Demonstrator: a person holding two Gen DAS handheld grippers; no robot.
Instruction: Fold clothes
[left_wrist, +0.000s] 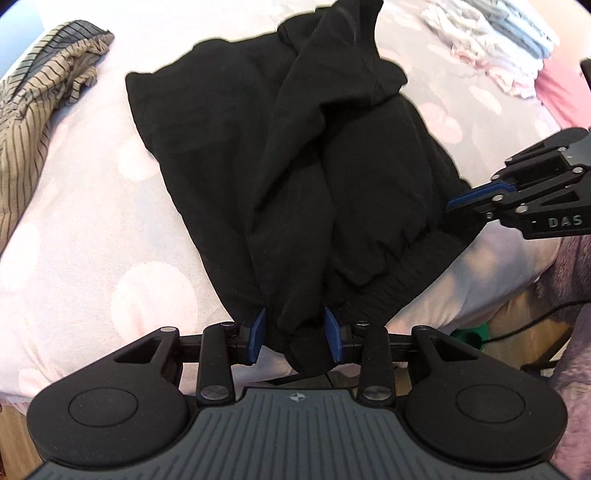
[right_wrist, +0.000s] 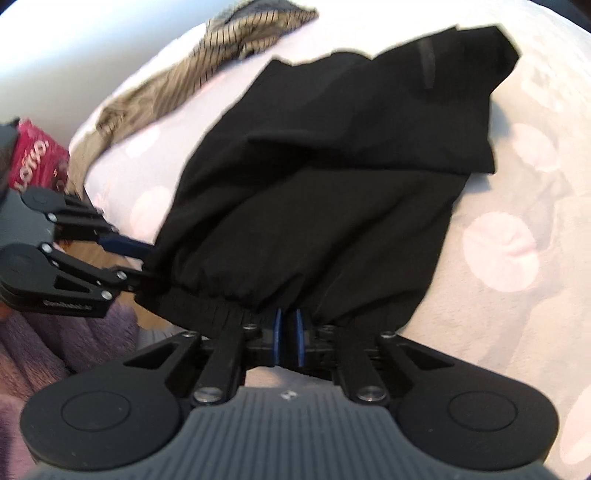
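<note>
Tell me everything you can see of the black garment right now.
The black garment is matte, thin woven fabric, rumpled and partly folded over itself, with a ribbed elastic band along its near edge. It lies on the pink dotted blanket near the bed's edge. The left gripper pinches a bunched end; the right gripper is shut on the elastic band. The striped cloth lies apart.

Soft, even daylight; right wrist view motion-blurred; fisheye-warped edges.
</note>
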